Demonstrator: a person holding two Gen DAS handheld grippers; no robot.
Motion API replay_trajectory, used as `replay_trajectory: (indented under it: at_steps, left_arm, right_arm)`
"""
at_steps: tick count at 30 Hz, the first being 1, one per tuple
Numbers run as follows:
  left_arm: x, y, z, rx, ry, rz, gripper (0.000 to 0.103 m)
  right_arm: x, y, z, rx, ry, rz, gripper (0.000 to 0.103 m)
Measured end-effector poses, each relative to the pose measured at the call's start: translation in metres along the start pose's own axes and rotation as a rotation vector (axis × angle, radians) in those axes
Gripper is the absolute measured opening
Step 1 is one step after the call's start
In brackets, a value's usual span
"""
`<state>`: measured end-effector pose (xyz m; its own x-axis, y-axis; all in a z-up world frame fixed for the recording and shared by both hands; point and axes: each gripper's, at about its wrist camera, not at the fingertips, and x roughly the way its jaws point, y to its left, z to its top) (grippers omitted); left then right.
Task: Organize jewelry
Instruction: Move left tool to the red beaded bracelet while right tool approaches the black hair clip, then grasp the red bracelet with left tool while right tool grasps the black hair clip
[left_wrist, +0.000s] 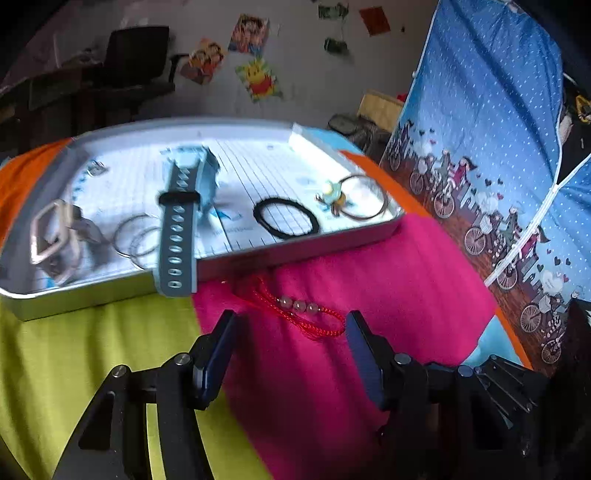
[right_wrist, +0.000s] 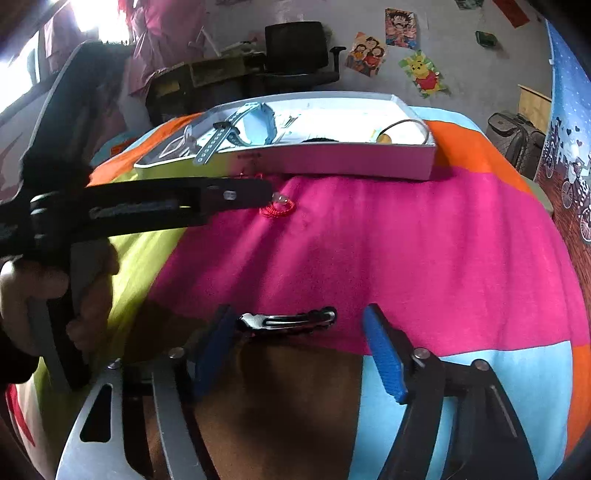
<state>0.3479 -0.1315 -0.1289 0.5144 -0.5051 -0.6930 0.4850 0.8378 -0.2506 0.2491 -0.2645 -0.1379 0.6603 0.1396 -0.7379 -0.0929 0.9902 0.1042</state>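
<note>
My left gripper (left_wrist: 291, 325) hangs over the pink panel of the patchwork blanket (left_wrist: 369, 280), jaws partly spread, and the red cord bracelet (left_wrist: 295, 310) with its three pale beads lies on the cloth right between the fingertips. The pads stand on either side of it, not pressing it; nothing held. The bracelet sits just off the near edge of the white tray (left_wrist: 295, 254).

In the tray: a grey-blue watch (left_wrist: 177, 221) with its strap draped over the near rim, a black hair tie (left_wrist: 286, 221) toward the right end, a thin bangle (left_wrist: 364, 199) with a small charm by the right corner, wire hoops (left_wrist: 136, 236) and a pale hexagonal piece (left_wrist: 48, 232) at the left end.

My right gripper (right_wrist: 299, 325) is down at the near edge of the blanket, jaws also partly spread, with a black-and-silver hair clip (right_wrist: 288, 319) lying crosswise between the blue pads (right_wrist: 384, 365). I cannot tell whether the left pad touches its end; the right pad stands clear of it. From this side I see my hand (right_wrist: 44, 295) holding the left tool's handle.
</note>
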Motion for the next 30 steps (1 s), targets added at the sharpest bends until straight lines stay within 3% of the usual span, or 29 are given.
replay_trajectory:
  at_steps: [4, 8, 13, 24, 30]
  left_arm:
    - [0.011, -0.002, 0.002, -0.004, 0.029, 0.013, 0.056]
    - [0.018, -0.001, 0.005, -0.024, 0.043, 0.017, 0.035]
    - [0.022, 0.003, 0.005, -0.064, 0.058, -0.008, 0.011]
    - [0.019, 0.02, -0.004, -0.124, 0.082, -0.044, 0.004]
    - [0.012, 0.02, -0.008, -0.106, 0.073, -0.048, 0.004]
  right_arm:
    - [0.002, -0.001, -0.001, 0.009, 0.009, -0.022, 0.035]
    - [0.003, -0.009, 0.0, 0.05, 0.008, -0.01, 0.028]
    - [0.003, -0.011, -0.001, 0.075, 0.001, 0.011, 0.028]
    - [0.01, -0.025, 0.005, 0.211, -0.011, 0.134, 0.036]
    - [0.026, -0.024, 0.011, 0.252, 0.002, 0.126, 0.035]
